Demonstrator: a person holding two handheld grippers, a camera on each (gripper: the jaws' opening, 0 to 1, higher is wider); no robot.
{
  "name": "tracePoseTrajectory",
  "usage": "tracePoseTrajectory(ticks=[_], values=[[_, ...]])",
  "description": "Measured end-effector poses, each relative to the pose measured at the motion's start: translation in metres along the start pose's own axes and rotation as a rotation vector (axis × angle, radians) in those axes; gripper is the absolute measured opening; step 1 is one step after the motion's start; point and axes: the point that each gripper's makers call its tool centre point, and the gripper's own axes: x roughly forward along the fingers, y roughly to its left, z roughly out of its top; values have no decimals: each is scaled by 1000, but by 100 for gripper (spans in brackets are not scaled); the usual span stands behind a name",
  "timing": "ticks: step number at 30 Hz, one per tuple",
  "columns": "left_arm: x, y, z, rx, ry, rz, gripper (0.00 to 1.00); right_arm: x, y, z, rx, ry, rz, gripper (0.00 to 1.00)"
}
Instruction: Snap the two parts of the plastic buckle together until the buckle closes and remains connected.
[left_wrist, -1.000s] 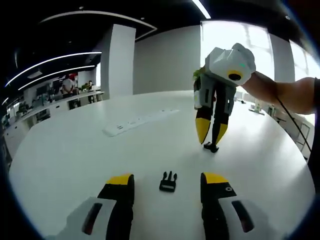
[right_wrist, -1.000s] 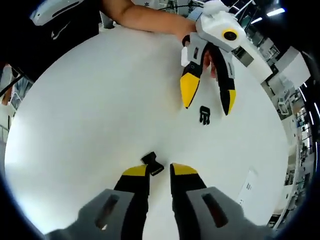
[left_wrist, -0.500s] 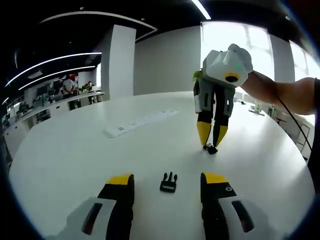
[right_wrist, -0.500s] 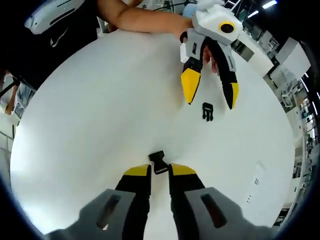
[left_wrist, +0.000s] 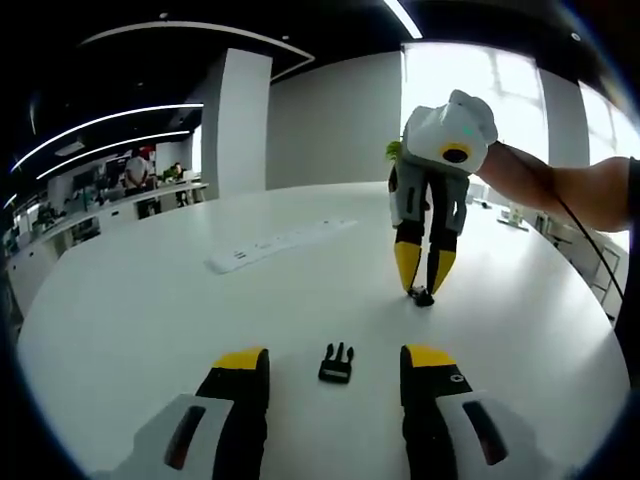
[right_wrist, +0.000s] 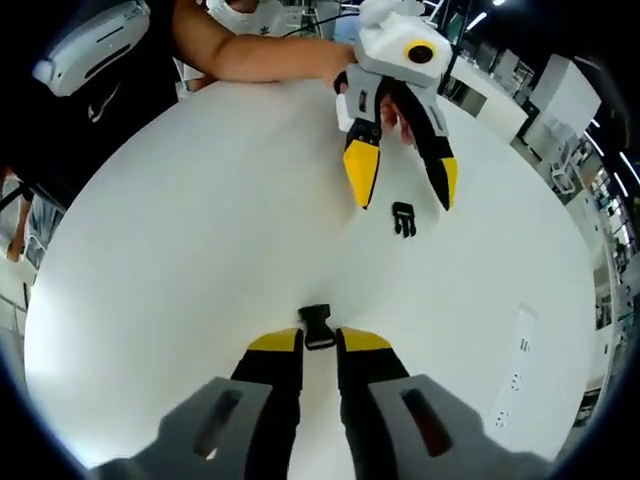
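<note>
Pronged buckle half (left_wrist: 337, 363): a small black piece with prongs, lying flat on the white bench (left_wrist: 150, 310) between the yellow tips of the left claw (left_wrist: 335, 368), touching neither jaw; in the right gripper view it lies at (right_wrist: 403, 218), just beyond the left claw's tips.

Socket buckle half (right_wrist: 317, 326): a black piece sitting at the tips of the right claw (right_wrist: 319, 342), its near end between the two yellow pads; in the left gripper view it shows at (left_wrist: 421, 296), on the bench surface under the claw's tips.

Gap between halves: the two pieces lie well apart on the bench, not joined.

Left claw: jaws spread wide, holding nothing; seen from the right gripper view at (right_wrist: 402, 196), pointing down over the pronged half.

Right claw: jaws drawn nearly together on the socket half; whether the pads actually press it cannot be told. In the left gripper view it stands nearly upright at (left_wrist: 422, 284).

Hands: a bare forearm (left_wrist: 560, 190) reaches in behind the right claw; another forearm (right_wrist: 250, 55) leads to the left claw.

Power strip (left_wrist: 280, 243): long, white, lying on the bench well beyond the buckle; also at (right_wrist: 513, 380).

Writing: none can be read.

Background: an open office with ceiling light strips and a white pillar (left_wrist: 243, 125).
</note>
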Motion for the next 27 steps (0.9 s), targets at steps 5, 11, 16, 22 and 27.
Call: tracePoseTrajectory(ticks=[5,11,16,22,27], values=[[1,-3,-1,2,3,-2,53,-3,1,0,44,-16,-22,14],[1,-2,0,3,5,-3,53,-9,-3,12,117,-126,-119,22],[2,2,1,-2,-2,-1,52,-21,-2,20,175,-314,-246,20],[5,15,2,9,-3,-3,50,-15,3,-3,212,-278,-236,19],[4,8,2,9,0,0,50,-12,-2,1,227,-333,-230,19]])
